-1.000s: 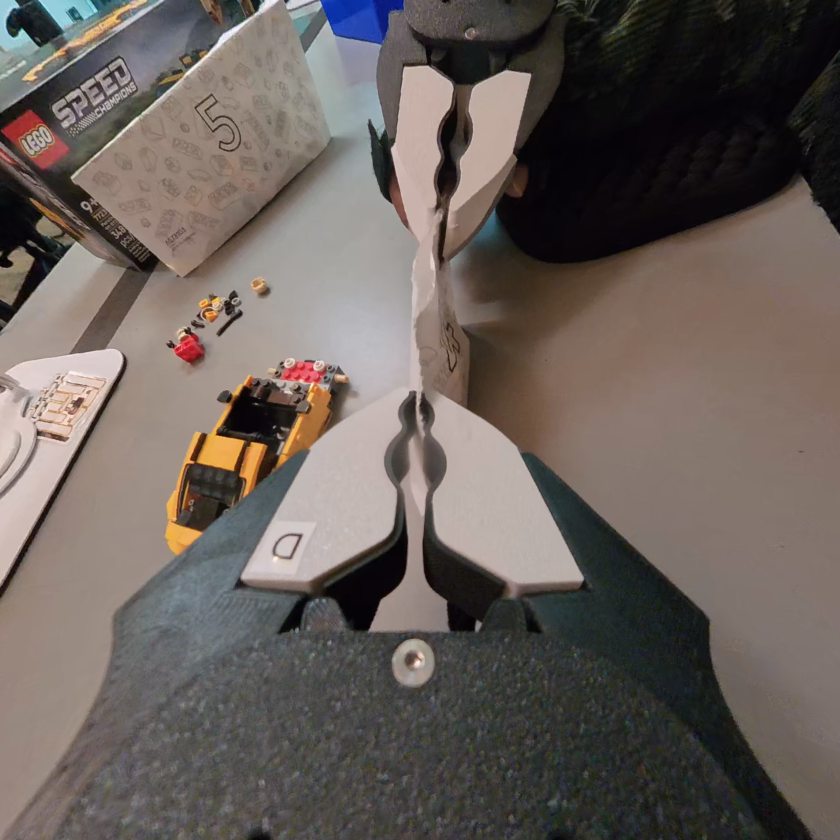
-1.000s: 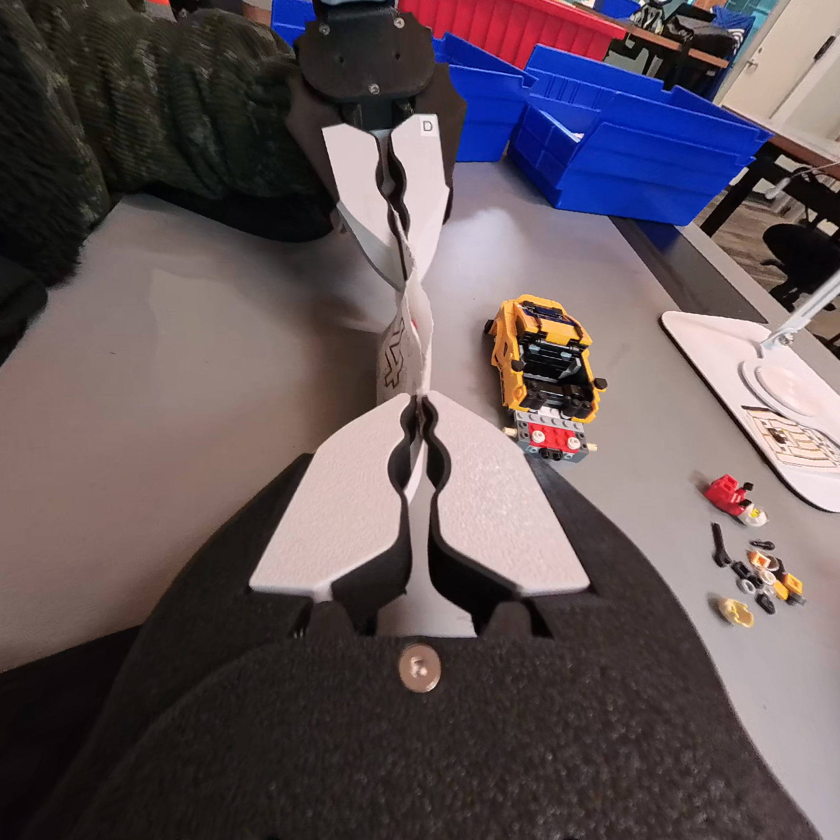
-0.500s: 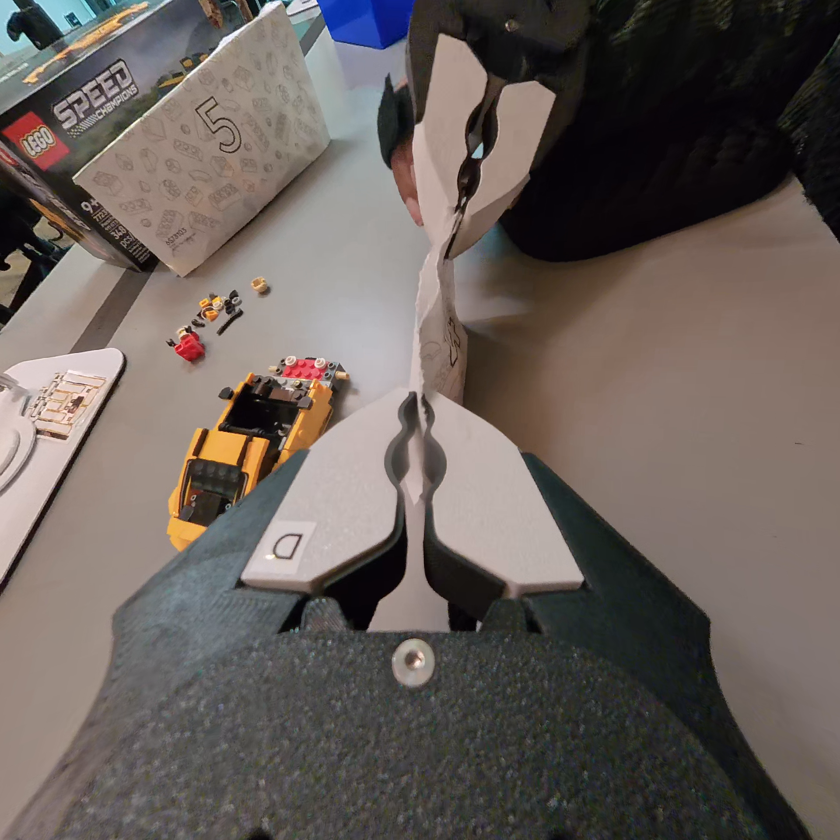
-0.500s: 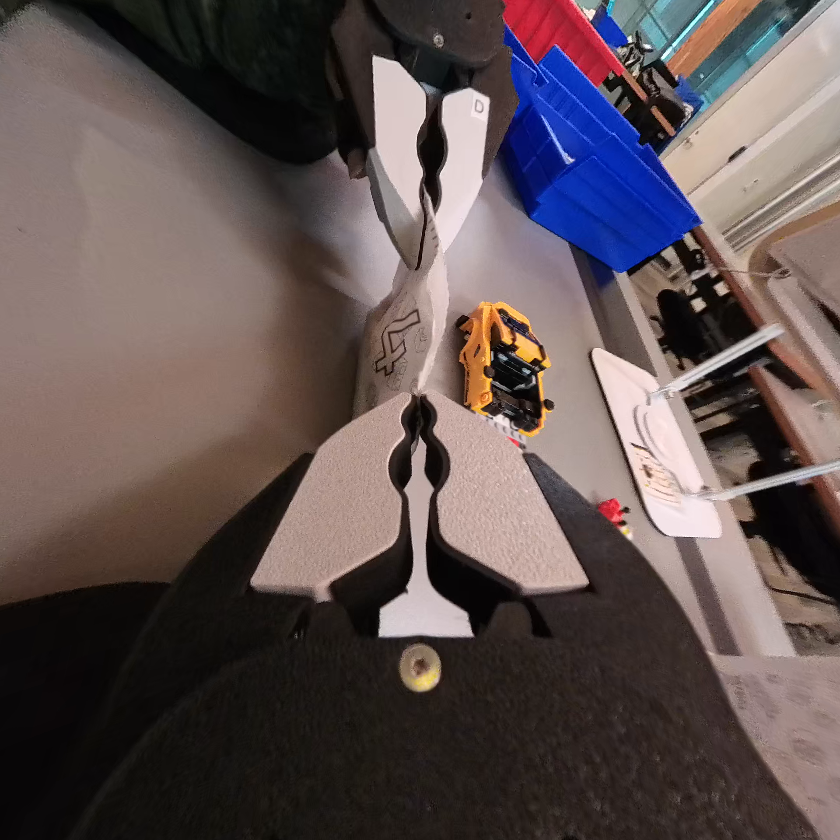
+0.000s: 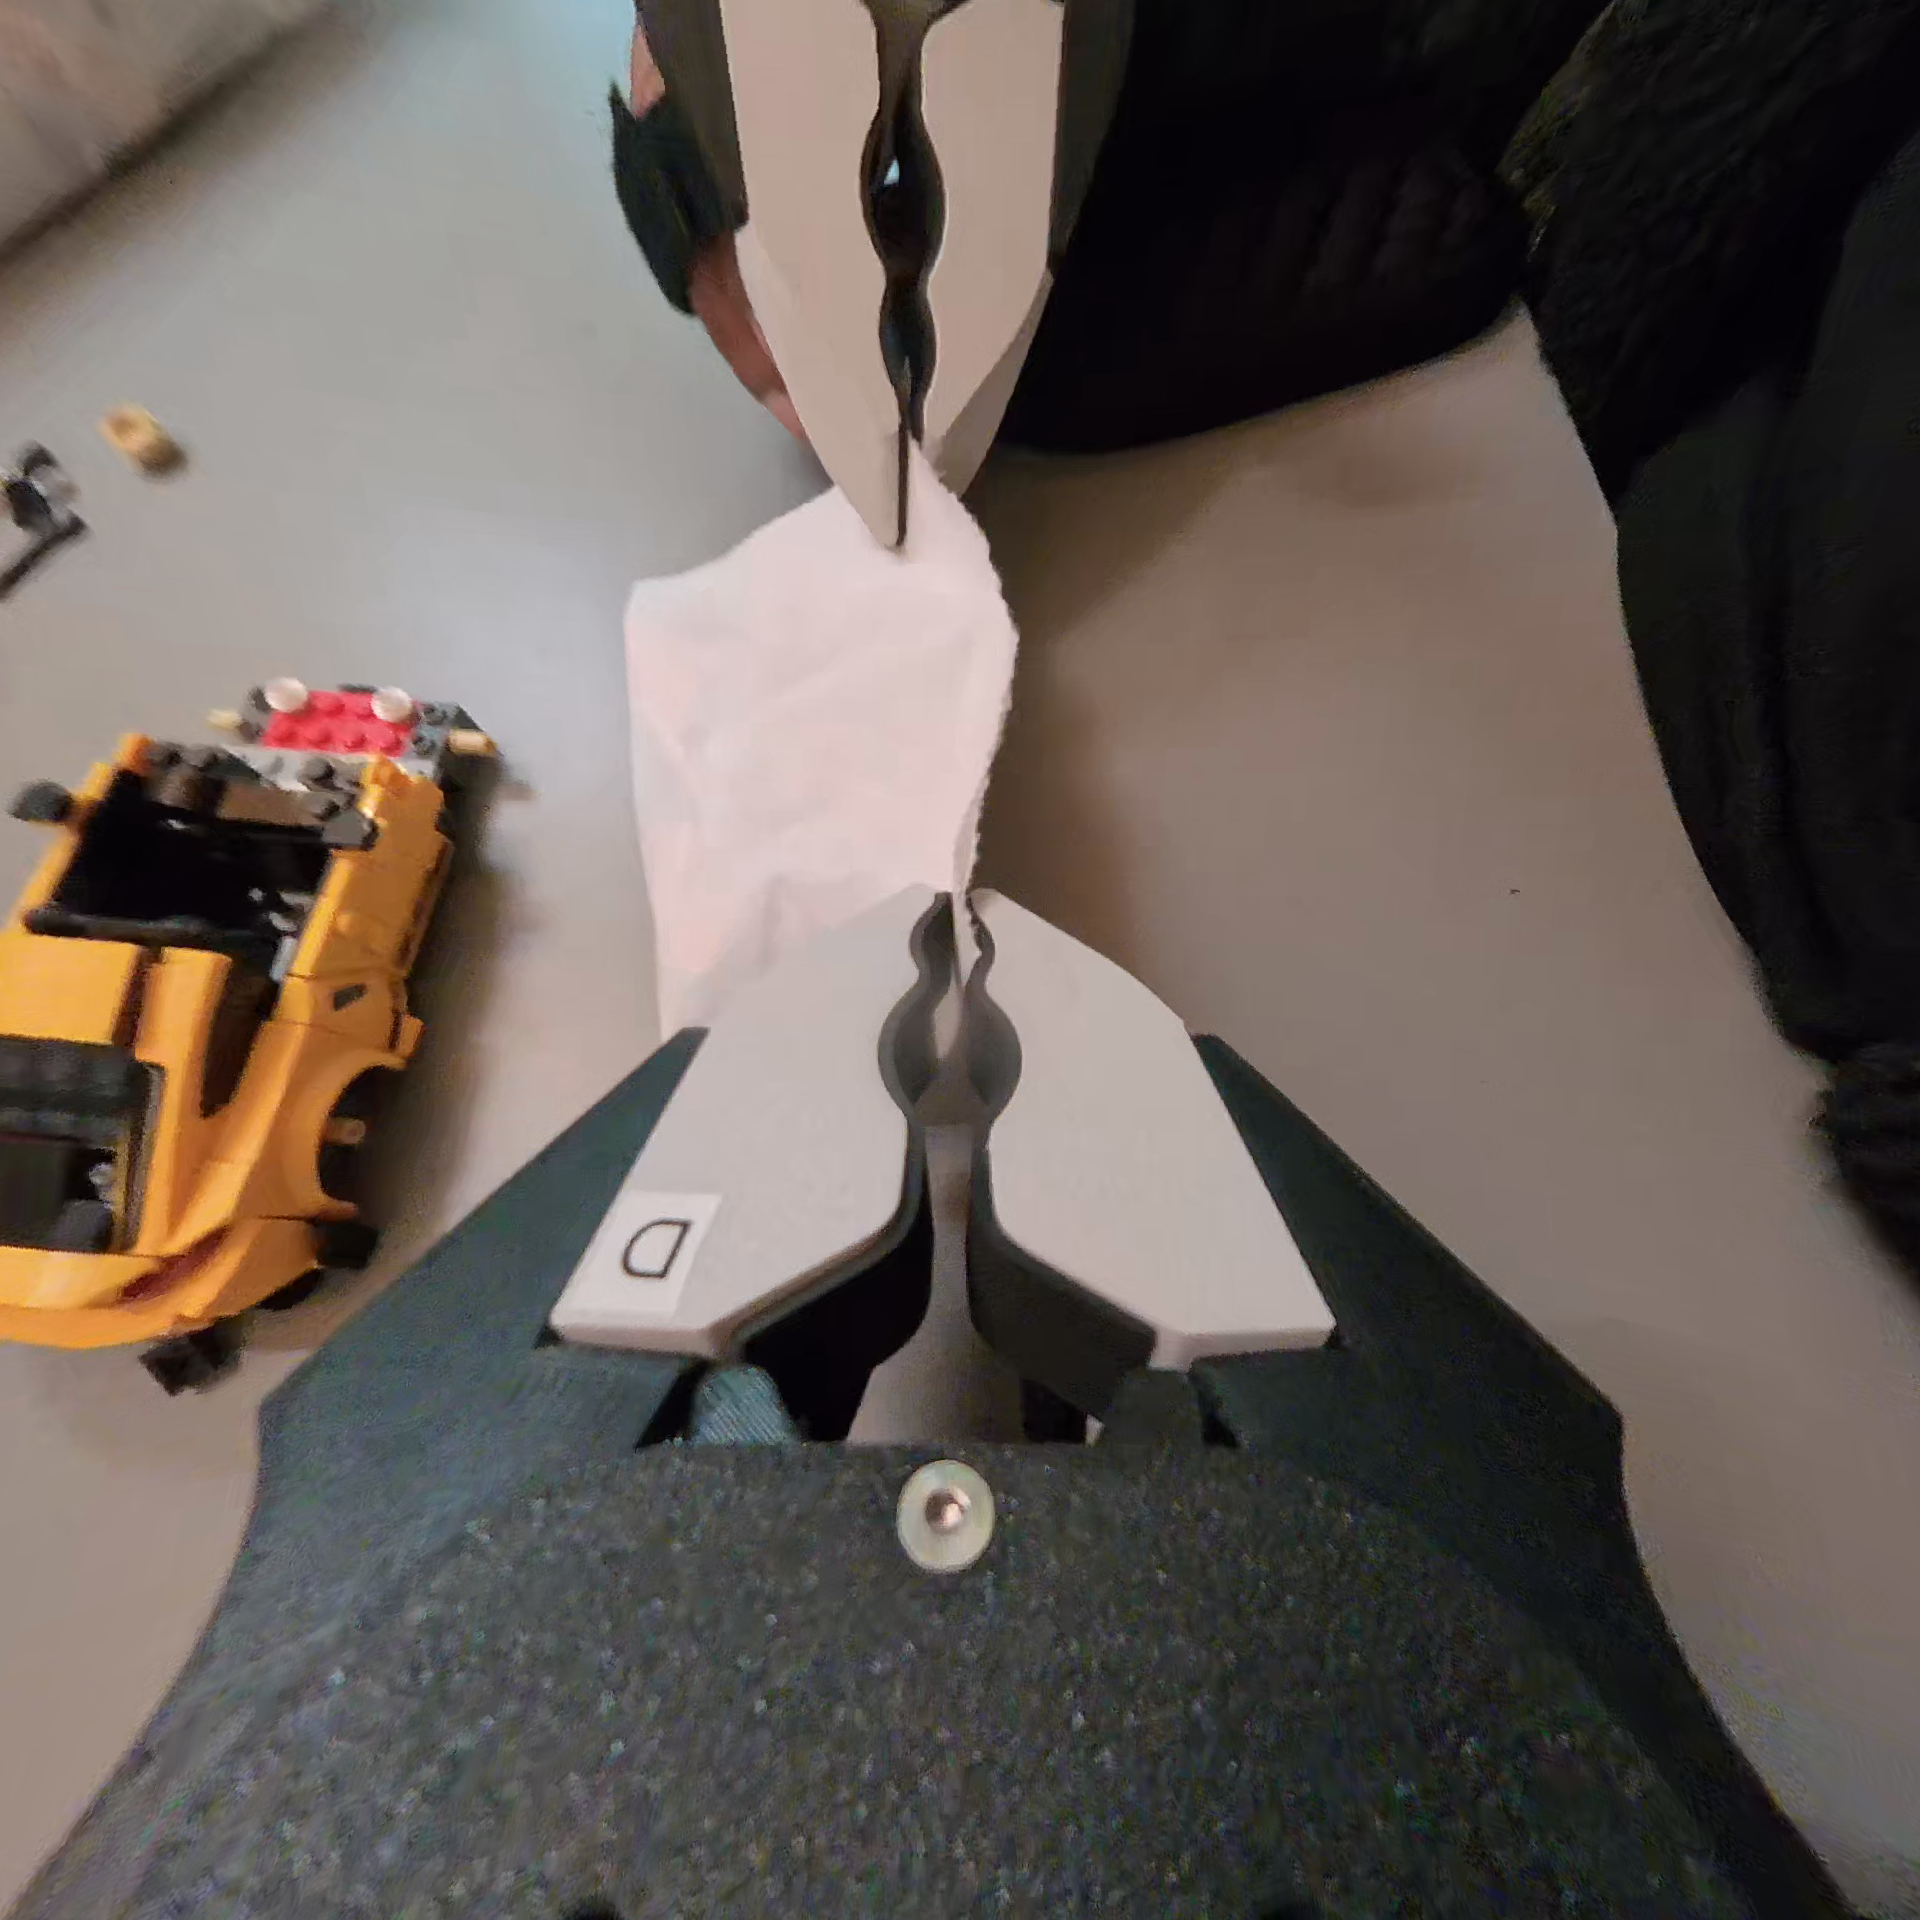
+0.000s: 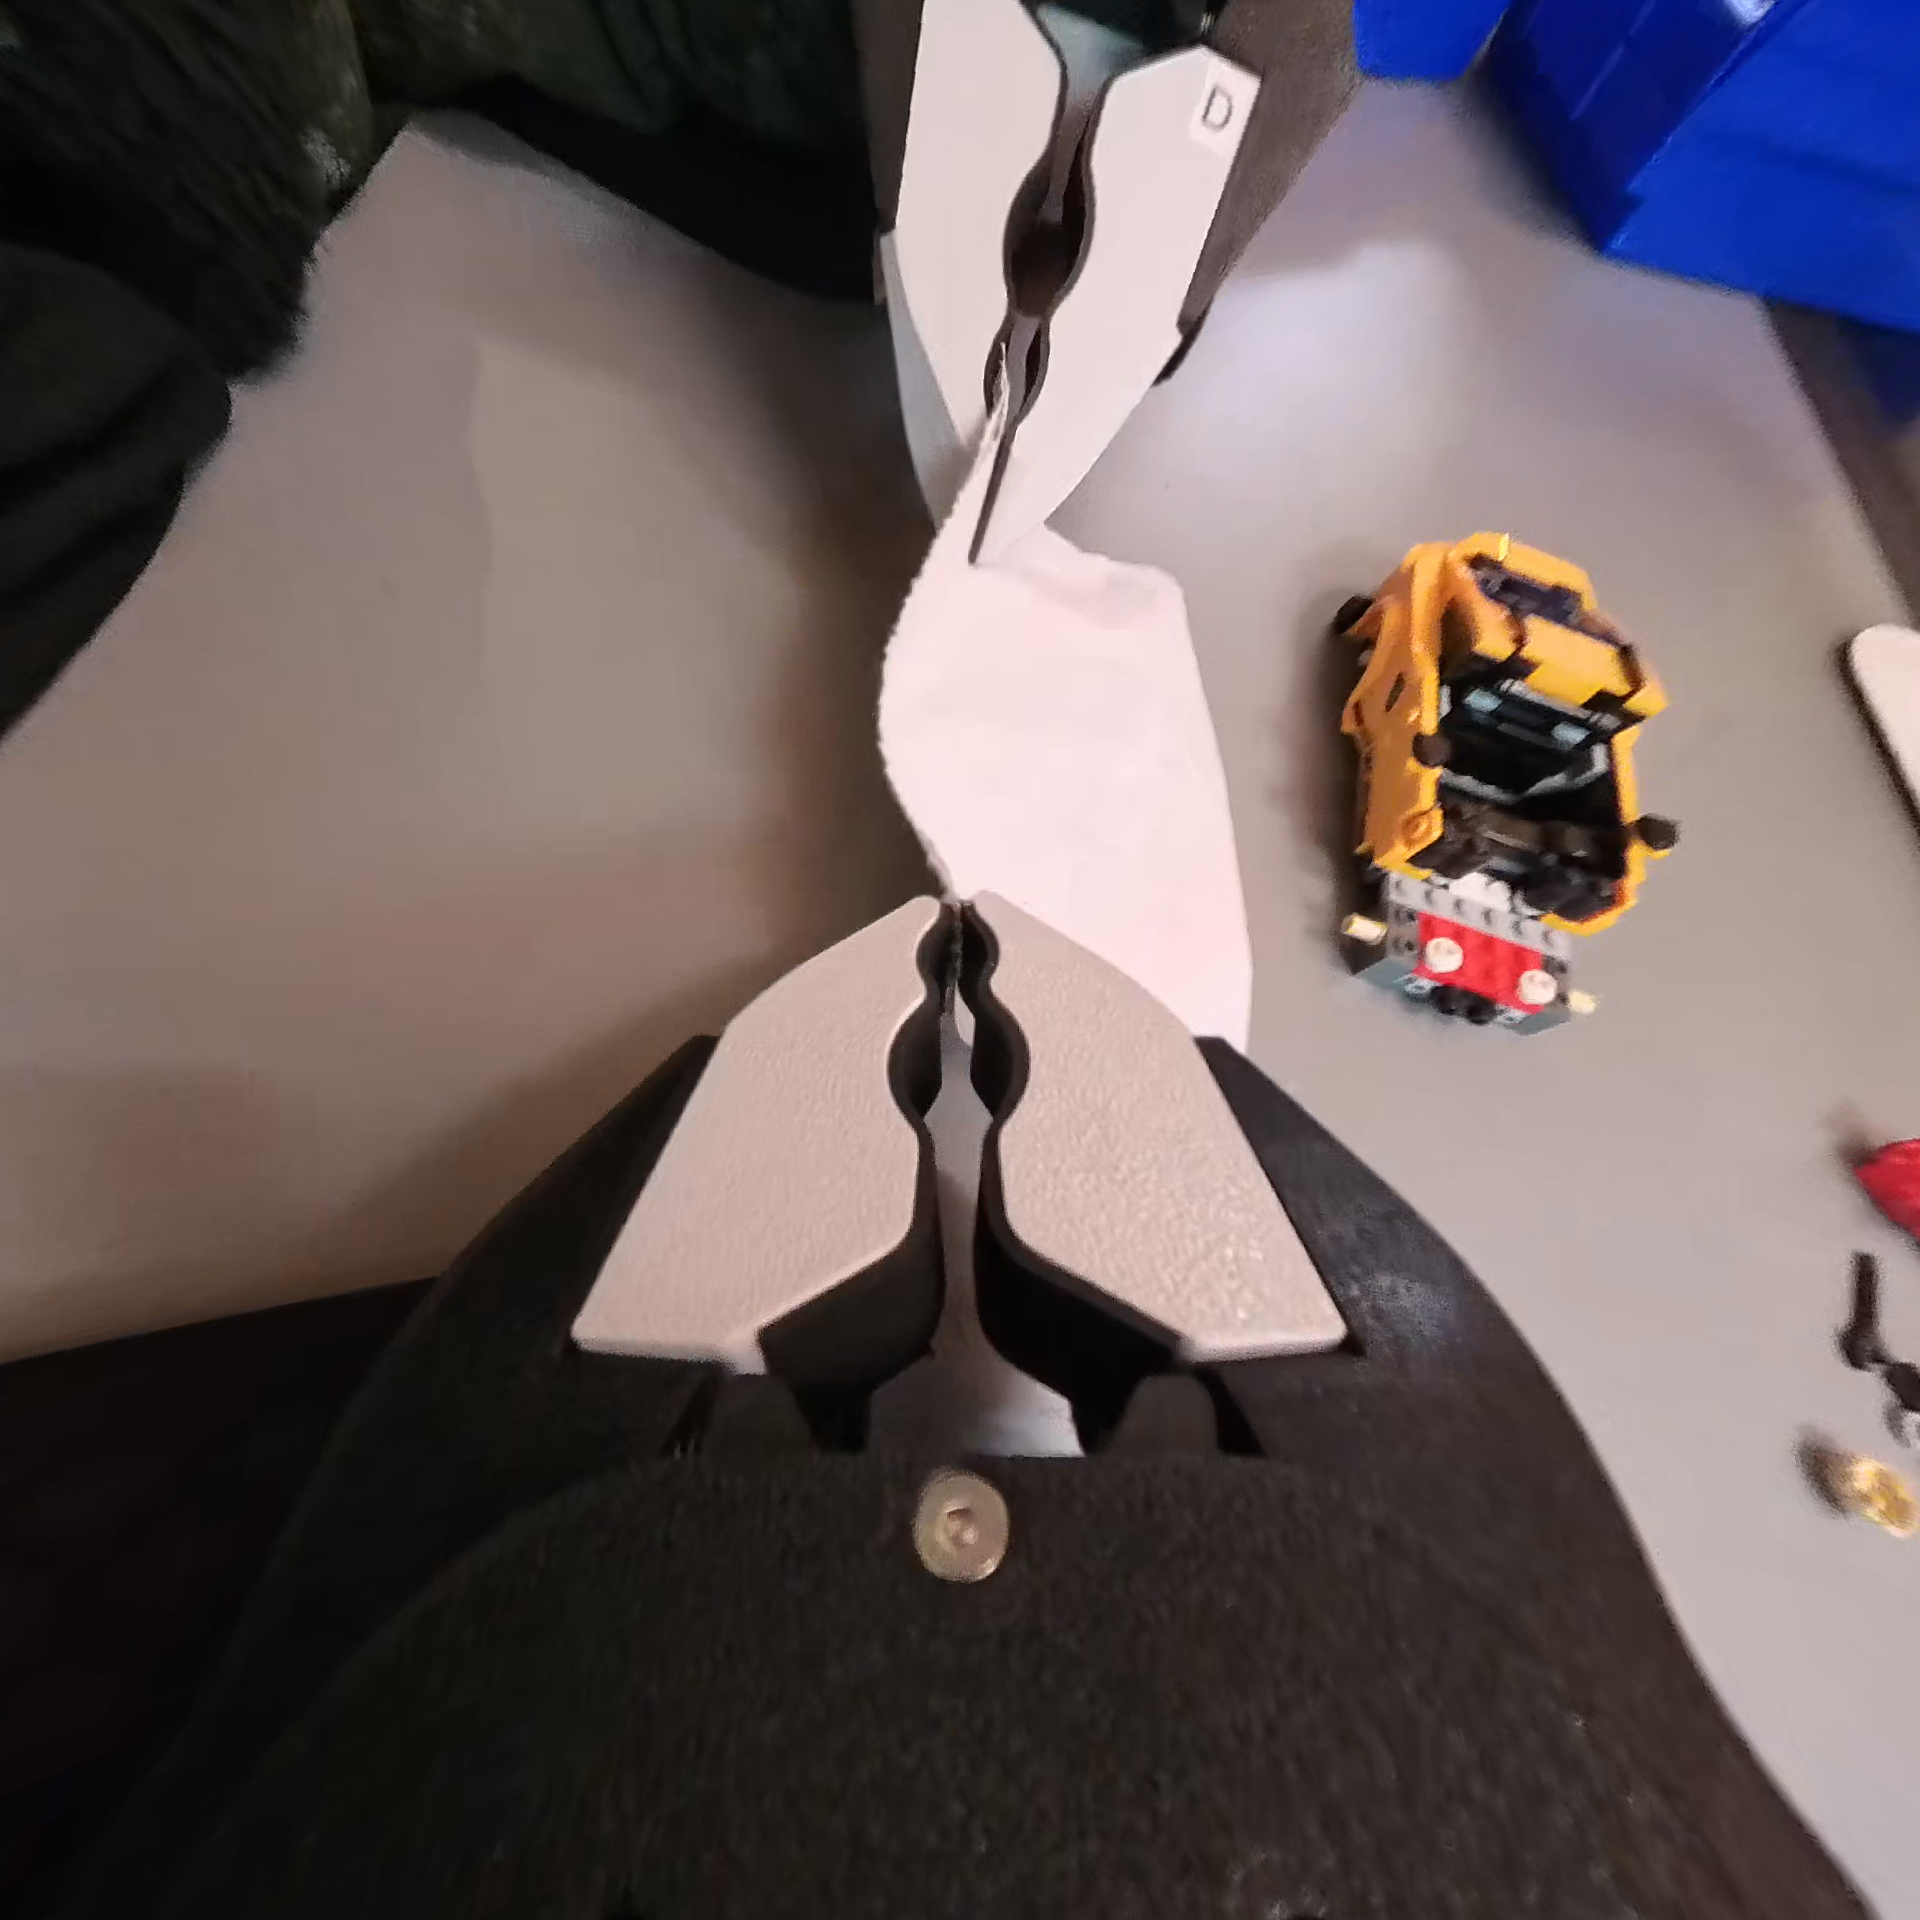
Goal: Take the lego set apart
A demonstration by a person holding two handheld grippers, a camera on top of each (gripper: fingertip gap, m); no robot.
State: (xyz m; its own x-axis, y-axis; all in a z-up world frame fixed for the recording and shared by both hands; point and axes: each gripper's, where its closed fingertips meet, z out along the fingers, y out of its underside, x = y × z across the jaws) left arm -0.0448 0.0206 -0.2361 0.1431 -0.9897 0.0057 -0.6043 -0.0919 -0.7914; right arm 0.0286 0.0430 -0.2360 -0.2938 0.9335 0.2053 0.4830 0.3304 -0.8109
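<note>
The left gripper [image 5: 954, 914] is pinched closed on one end of a white paper bag [image 5: 810, 727], and the right gripper [image 6: 956, 914] is pinched closed on the opposite end, so the bag hangs stretched between the 2 above the grey table [image 5: 1299, 727]. In the left wrist view the right gripper [image 5: 902, 520] points back from the top of the frame, with a bit of the person's hand [image 5: 738, 332] behind it. In the right wrist view the left gripper [image 6: 987, 540] points back the same way.

Only the right wrist view shows the blue bins [image 6: 1714, 135] at the far table edge, the corner of a white board [image 6: 1886, 707] and a red piece [image 6: 1896, 1195]. Both views show the yellow lego car [image 5: 197, 1039] [image 6: 1496, 769] resting on the table just beside the bag, roof off, with small loose pieces [image 5: 140, 452] [image 6: 1870, 1496] well apart from it.

Compared with 0.5 s ago, the bag has turned: its printed face no longer shows and a plain white side faces the cameras, spread wider. The left wrist view has dropped closer to the table, and the set's box has gone out of frame.

Dark clothing [image 5: 1714, 520] [image 6: 125, 312] borders the table on the person's side.
</note>
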